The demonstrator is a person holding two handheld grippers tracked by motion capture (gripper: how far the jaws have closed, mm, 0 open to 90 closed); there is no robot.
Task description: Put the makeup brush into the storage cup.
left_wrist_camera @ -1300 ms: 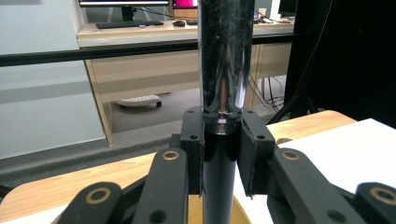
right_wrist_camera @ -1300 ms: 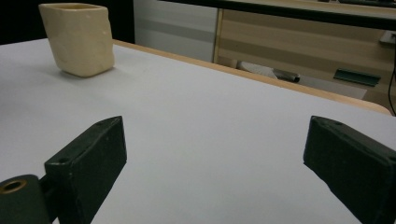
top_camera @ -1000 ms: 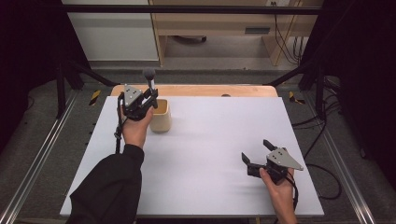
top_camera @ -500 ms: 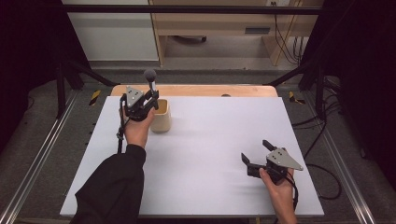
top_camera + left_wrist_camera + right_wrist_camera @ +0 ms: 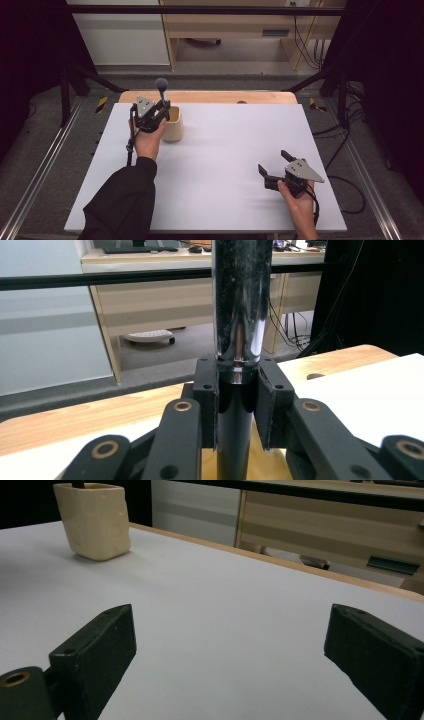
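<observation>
My left gripper (image 5: 163, 108) is shut on an upright brush (image 5: 161, 86) with a grey round head, a chrome collar and a black handle. It holds the brush over a cream cup (image 5: 174, 126) at the far left of the white table (image 5: 225, 165). In the left gripper view the pads (image 5: 209, 402) clamp the black handle (image 5: 235, 440) just below the chrome collar (image 5: 241, 315). In the right gripper view the cup (image 5: 95, 520) stands far left with a dark stem at its rim. My right gripper (image 5: 273, 162) rests open near the front right, nothing between its jaws (image 5: 230, 645).
A wooden strip (image 5: 210, 96) runs along the table's far edge. Black frame posts (image 5: 67, 80) and metal floor rails (image 5: 35, 175) flank the table. Desks and cables stand beyond the far side.
The left gripper and the brush have sunk slightly toward the cup. The right gripper has stayed where it was.
</observation>
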